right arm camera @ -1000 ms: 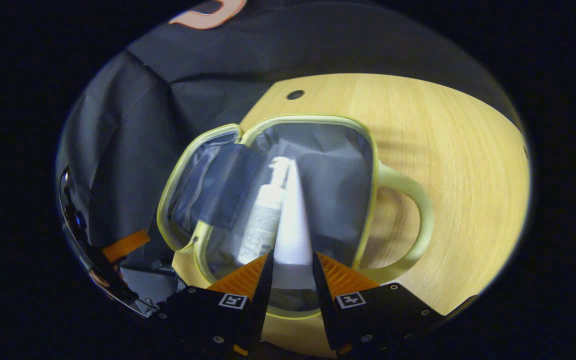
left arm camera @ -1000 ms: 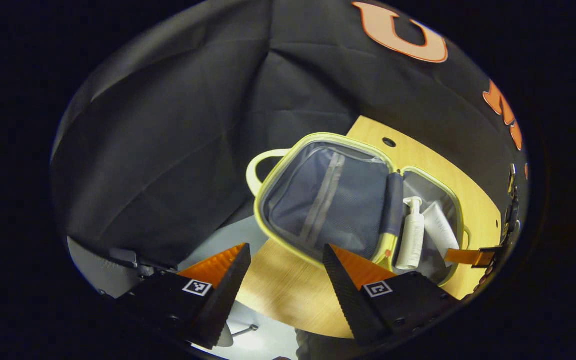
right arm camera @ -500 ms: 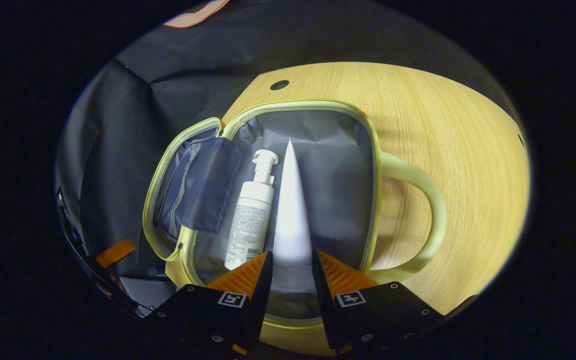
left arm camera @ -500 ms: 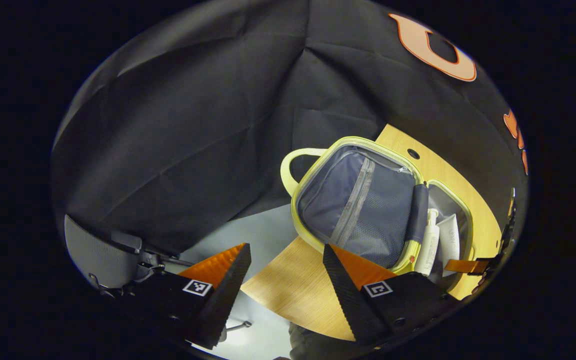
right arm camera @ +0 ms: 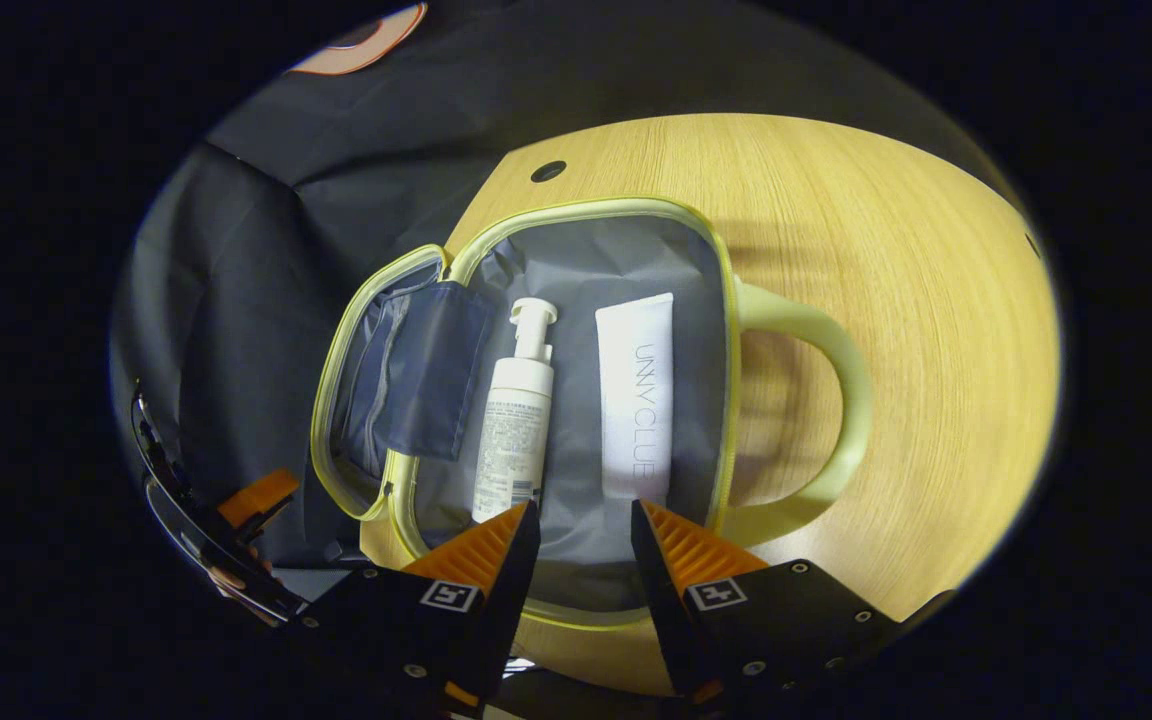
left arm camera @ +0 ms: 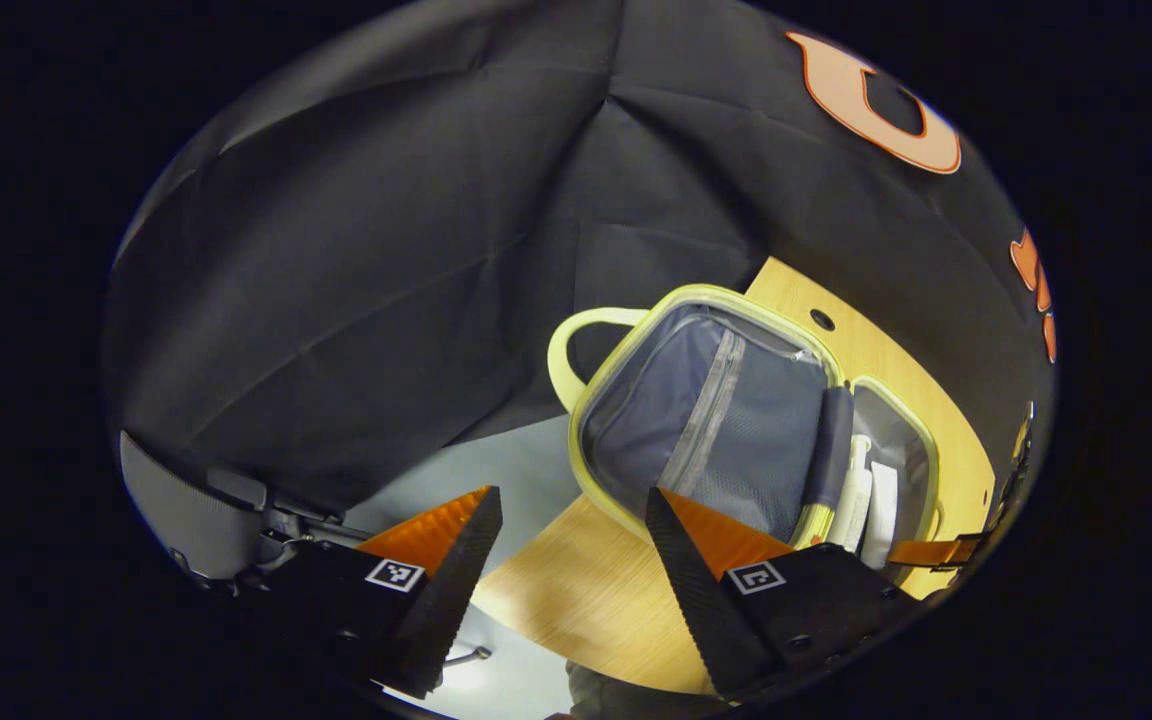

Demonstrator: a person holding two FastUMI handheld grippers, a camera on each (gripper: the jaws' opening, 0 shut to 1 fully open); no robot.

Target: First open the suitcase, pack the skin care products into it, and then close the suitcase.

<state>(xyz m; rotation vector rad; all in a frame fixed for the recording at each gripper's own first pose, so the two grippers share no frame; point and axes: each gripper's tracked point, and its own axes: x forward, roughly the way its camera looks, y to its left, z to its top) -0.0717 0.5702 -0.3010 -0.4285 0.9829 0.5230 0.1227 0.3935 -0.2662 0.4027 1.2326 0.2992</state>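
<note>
We see the soft, yellow-trimmed suitcase (right arm camera: 576,230) open on the wood-grain table (right arm camera: 886,250) — pump bottle (right arm camera: 514,430) and flat white tube (right arm camera: 636,395) lying side by side on its grey lining. The right gripper (right arm camera: 584,520) stands a little parted, empty; the left gripper (left arm camera: 571,505) gapes wide, empty.

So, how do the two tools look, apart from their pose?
In both views the tool has two wedge-shaped fingers that taper to a point, ribbed on the sloped outer face and finely textured on the inner face. They sit on dark, blocky bases with small screws. Each base carries a small square black-and-white marker. This holds for the left tool and for the right tool.
</note>
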